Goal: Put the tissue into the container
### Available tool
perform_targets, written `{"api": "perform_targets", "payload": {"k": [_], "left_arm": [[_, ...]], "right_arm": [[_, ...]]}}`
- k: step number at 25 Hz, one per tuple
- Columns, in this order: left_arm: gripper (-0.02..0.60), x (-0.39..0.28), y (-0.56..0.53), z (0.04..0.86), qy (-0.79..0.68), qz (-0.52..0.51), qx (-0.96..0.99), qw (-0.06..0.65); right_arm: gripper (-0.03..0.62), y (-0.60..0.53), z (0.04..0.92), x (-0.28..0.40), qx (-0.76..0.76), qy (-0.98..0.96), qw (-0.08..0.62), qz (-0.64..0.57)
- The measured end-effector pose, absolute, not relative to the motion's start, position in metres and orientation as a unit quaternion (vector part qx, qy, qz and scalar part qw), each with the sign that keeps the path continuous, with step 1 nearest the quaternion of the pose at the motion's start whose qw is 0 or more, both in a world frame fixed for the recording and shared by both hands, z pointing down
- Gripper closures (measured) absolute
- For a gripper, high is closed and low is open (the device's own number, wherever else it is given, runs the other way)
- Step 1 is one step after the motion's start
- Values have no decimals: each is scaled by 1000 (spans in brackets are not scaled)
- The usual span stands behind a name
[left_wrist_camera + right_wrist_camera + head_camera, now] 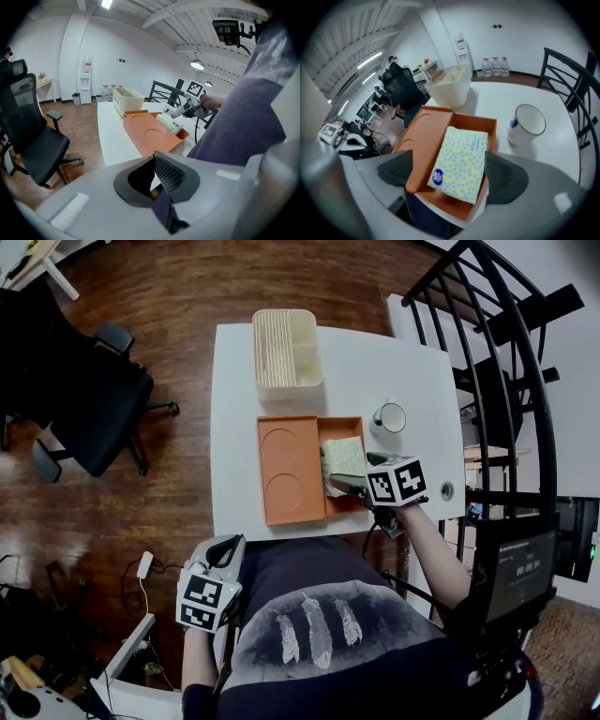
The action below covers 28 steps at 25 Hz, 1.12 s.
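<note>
Head view: the right gripper (352,486) covers the near end of the tissue pack (343,456), so its jaws read only in the right gripper view, spread wide either side of the pack and not pinching it. The pack lies in the open compartment of the orange tray (291,470). The left gripper (223,549) hangs off the table (234,427) by the torso, jaws together on nothing (own view only). White table, mug (389,417) right of tray, cream bin (286,348) beyond; wood floor (169,296), black chair (94,409) left, black railing (506,362) right.
</note>
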<state>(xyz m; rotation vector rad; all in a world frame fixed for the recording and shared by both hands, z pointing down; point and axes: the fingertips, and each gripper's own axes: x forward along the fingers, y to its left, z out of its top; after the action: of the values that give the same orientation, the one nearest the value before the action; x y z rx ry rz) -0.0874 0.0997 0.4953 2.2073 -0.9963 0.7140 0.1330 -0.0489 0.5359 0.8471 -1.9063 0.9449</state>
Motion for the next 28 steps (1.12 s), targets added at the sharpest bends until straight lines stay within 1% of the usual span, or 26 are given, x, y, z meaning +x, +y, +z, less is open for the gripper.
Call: {"api": "perform_targets", "payload": {"k": [6, 7, 8, 9, 10, 11, 12, 13, 16, 19, 23, 28], "left_arm": [[568, -75, 77, 487, -362, 284, 843, 280], [568, -72, 70, 483, -357, 287, 847, 270], [568, -68, 62, 478, -352, 289, 852, 258], [568, -62, 54, 472, -347, 291, 858, 243], [568, -57, 47, 465, -343, 291, 863, 229], [568, -50, 40, 457, -339, 291, 868, 216], [568, -43, 34, 450, -337, 289, 872, 205], [568, -35, 30, 442, -334, 287, 876, 197], [568, -12, 25, 425, -324, 277, 885, 187], [568, 6, 24, 414, -317, 266, 891, 186], [568, 18, 24, 399, -317, 255, 895, 184], [568, 25, 35, 397, -326, 247, 890, 200]], "right_arm": [[106, -32, 432, 103, 233, -857, 358, 289], [126, -27, 415, 96, 211, -875, 345, 267], [162, -22, 399, 91, 192, -892, 328, 246], [211, -18, 385, 86, 178, -906, 308, 228], [286, -14, 374, 83, 168, -919, 285, 215], [398, -12, 365, 81, 161, -928, 261, 210], [523, -10, 358, 81, 157, -934, 239, 212], [591, -7, 354, 83, 151, -938, 221, 221], [591, 10, 348, 89, 112, -943, 192, 248], [591, 27, 353, 95, 84, -946, 189, 248], [591, 35, 359, 102, 84, -951, 174, 241], [591, 29, 365, 116, 102, -950, 154, 252]]}}
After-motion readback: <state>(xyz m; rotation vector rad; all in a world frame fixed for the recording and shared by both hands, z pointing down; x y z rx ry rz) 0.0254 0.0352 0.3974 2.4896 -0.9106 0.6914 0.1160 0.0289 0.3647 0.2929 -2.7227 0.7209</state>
